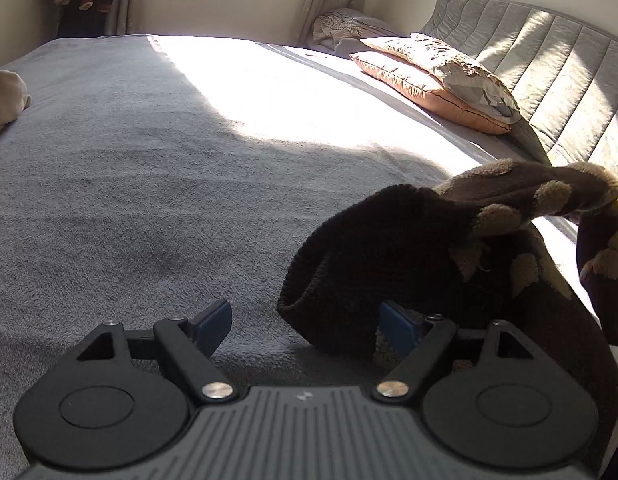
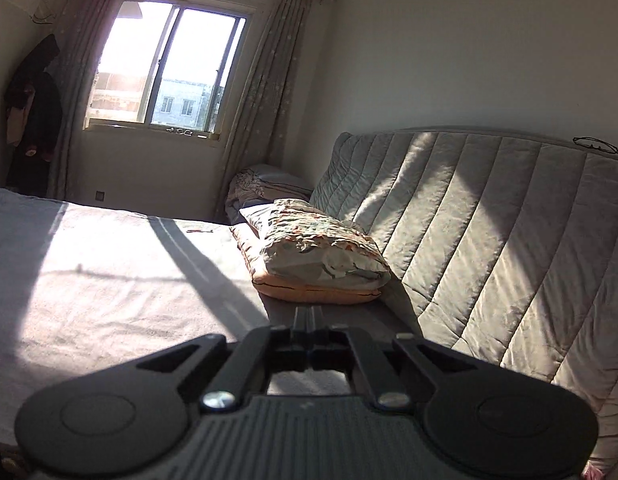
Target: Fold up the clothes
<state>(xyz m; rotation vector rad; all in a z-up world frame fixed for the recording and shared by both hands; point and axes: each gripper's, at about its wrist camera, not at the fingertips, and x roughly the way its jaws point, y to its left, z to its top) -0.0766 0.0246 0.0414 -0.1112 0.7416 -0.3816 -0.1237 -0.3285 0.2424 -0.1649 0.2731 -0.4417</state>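
A dark brown fleece garment with tan patches [image 1: 461,248] hangs bunched at the right of the left wrist view, its lower part resting on the grey bed cover [image 1: 149,168]. My left gripper [image 1: 307,322] is open, its right blue pad [image 1: 399,326] touching the garment's dark cuff and its left pad [image 1: 215,320] clear over the cover. In the right wrist view my right gripper [image 2: 308,316] is shut, held above the bed [image 2: 89,280]; nothing shows between its fingers there and the garment is out of that view.
Two stacked pillows [image 1: 441,80] [image 2: 321,256] lie by the quilted grey headboard [image 1: 549,72] [image 2: 489,240]. Another pillow [image 2: 261,188] sits in the corner under the curtain. A beige cloth [image 1: 5,100] lies at the bed's left edge. Dark clothes [image 2: 33,112] hang beside the window [image 2: 169,68].
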